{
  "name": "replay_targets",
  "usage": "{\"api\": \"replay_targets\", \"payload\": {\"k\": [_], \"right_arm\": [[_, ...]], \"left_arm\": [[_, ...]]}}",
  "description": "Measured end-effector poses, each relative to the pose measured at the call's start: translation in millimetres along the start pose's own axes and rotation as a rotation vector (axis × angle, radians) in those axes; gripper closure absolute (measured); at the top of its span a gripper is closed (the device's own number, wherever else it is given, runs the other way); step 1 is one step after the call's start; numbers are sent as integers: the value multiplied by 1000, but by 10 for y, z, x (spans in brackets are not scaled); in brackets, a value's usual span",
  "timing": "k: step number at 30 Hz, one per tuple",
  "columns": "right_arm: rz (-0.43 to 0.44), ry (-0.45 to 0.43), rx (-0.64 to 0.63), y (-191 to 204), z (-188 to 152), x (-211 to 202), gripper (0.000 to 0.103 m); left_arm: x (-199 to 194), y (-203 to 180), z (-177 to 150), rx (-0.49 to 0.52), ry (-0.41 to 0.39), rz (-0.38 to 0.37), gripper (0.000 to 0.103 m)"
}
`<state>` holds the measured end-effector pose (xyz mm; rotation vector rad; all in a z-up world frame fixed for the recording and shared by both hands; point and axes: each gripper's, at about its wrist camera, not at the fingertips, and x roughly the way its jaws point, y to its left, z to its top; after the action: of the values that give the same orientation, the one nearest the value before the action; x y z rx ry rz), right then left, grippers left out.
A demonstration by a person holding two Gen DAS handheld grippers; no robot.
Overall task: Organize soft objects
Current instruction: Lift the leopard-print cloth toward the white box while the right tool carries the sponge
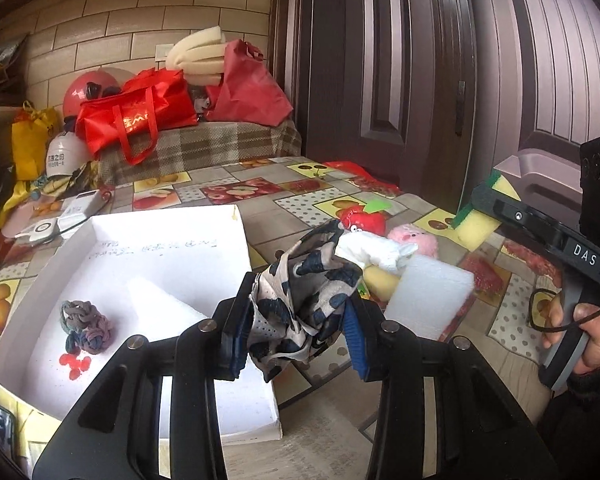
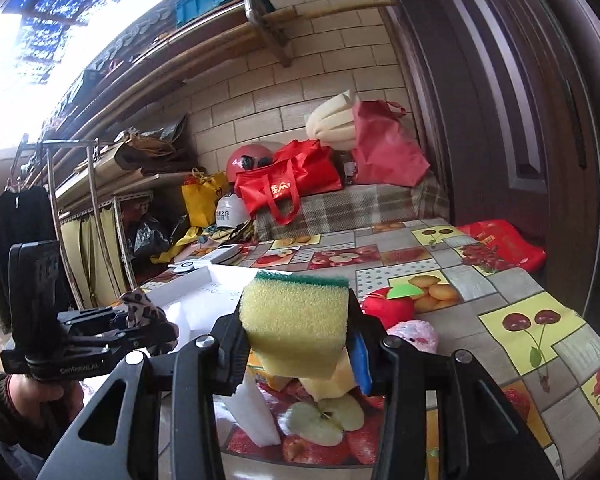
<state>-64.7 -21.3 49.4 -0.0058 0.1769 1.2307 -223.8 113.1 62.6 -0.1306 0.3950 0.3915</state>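
On the fruit-print table [image 1: 236,184], a cloth [image 1: 300,300] is clamped by the left gripper [image 1: 298,328], partly hiding the box [image 1: 172,240]; a sponge [image 2: 296,316] is squeezed by the right gripper [image 2: 300,344].

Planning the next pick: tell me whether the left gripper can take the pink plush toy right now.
Probably not: the left gripper is already shut on the patterned cloth, so its jaws are occupied. The pink plush toy sits uncovered on the table.

Fruit-print table [image 1: 236,192]: white tray [image 1: 172,248], foam block [image 1: 432,300], plush apple [image 1: 362,220].
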Motion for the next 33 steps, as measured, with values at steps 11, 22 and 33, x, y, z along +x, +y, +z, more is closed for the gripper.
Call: {"api": "replay_targets", "payload": {"k": [11,22,33], "right_arm": [[77,6,-112,409,-51,87,61],[114,25,-161,593,-73,172,61],[111,44,-110,535,-63,221,61]], "left_arm": [[-63,53,-11,-32,-27,28,64],[-85,123,-24,-61,-29,61,64],[-147,239,-47,-94,-39,115,64]]}}
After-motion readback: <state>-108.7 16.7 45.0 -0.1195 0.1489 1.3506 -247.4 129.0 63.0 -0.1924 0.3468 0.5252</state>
